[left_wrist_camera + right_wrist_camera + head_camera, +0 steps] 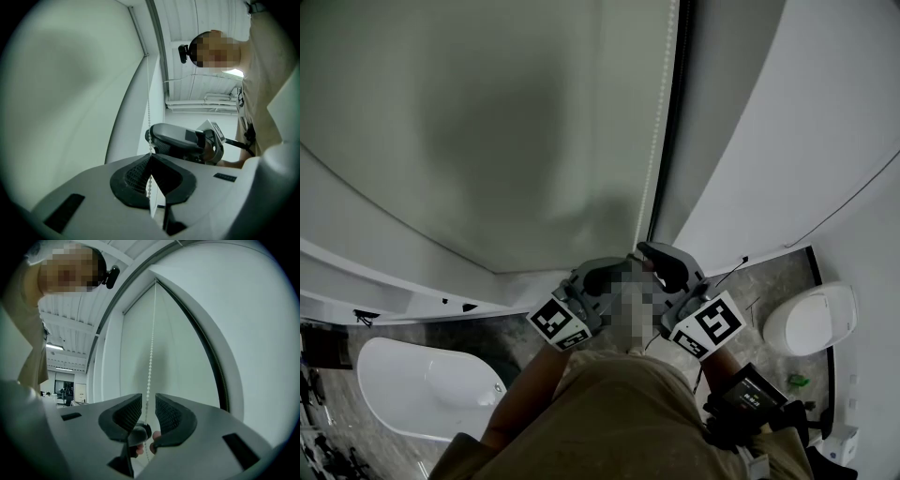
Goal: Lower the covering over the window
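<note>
The grey-green roller blind [487, 122] hangs over the window, and its white bead chain [657, 141] runs down along its right edge. My left gripper [598, 278] is shut on the chain [149, 103], which passes straight between its closed pads [140, 171]. Just above it, my right gripper [659, 255] stands open around the same chain [151, 352]. The beads hang in the gap between the ribbed pads [166, 414], and neither pad presses on them. In the left gripper view the right gripper [154, 137] sits close behind the chain.
A white frame post [769, 141] borders the blind on the right. Below, on the floor, are a white basin-like fixture [427, 389], a white rounded object [811, 319] and a black device [755, 398]. The person's legs fill the lower middle.
</note>
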`<state>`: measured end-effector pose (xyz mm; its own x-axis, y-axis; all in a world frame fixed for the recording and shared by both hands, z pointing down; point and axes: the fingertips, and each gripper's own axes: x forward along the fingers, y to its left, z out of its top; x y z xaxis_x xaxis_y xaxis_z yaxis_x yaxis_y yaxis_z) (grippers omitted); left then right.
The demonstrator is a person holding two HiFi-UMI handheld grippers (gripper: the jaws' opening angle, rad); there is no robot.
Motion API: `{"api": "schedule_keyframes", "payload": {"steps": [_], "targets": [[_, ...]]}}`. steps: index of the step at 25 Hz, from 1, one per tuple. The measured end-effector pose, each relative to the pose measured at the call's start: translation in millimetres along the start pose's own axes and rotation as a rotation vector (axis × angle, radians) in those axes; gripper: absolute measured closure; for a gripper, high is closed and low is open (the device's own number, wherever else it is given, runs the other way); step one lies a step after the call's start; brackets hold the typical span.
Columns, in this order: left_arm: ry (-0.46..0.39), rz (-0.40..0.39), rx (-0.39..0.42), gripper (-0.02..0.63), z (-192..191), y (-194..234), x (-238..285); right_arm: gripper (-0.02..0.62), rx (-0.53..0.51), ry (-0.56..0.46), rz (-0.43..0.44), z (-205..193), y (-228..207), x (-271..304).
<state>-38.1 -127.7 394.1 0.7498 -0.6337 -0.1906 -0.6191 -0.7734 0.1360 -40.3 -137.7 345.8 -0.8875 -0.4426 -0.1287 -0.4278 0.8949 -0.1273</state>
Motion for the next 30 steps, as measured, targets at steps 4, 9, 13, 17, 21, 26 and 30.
{"api": "schedule_keyframes", "payload": {"steps": [4, 9, 13, 17, 21, 26, 30], "targets": [[0.029, -0.025, -0.026, 0.588, -14, -4, 1, 0.563, 0.009, 0.012, -0.018, -1, -4, 3], [0.058, -0.039, -0.046, 0.586, -20, -4, 2, 0.587, 0.032, 0.022, -0.037, -5, -5, 2], [0.049, -0.061, -0.143, 0.582, -32, -4, -12, 0.588, 0.023, 0.029, -0.058, -10, -14, 1], [-0.043, -0.023, -0.174, 0.529, -14, 10, -23, 0.589, 0.039, 0.018, -0.072, -12, -28, -5], [-0.102, -0.005, -0.086, 0.518, 29, 27, -12, 0.589, 0.033, 0.05, -0.057, -23, -22, -2], [-0.041, -0.047, 0.047, 0.492, 47, 20, 18, 0.589, 0.087, 0.117, -0.026, -59, -13, -2], [-0.001, -0.055, 0.061, 0.541, 37, 15, 22, 0.588, 0.114, 0.105, -0.013, -61, -7, 2]]}}
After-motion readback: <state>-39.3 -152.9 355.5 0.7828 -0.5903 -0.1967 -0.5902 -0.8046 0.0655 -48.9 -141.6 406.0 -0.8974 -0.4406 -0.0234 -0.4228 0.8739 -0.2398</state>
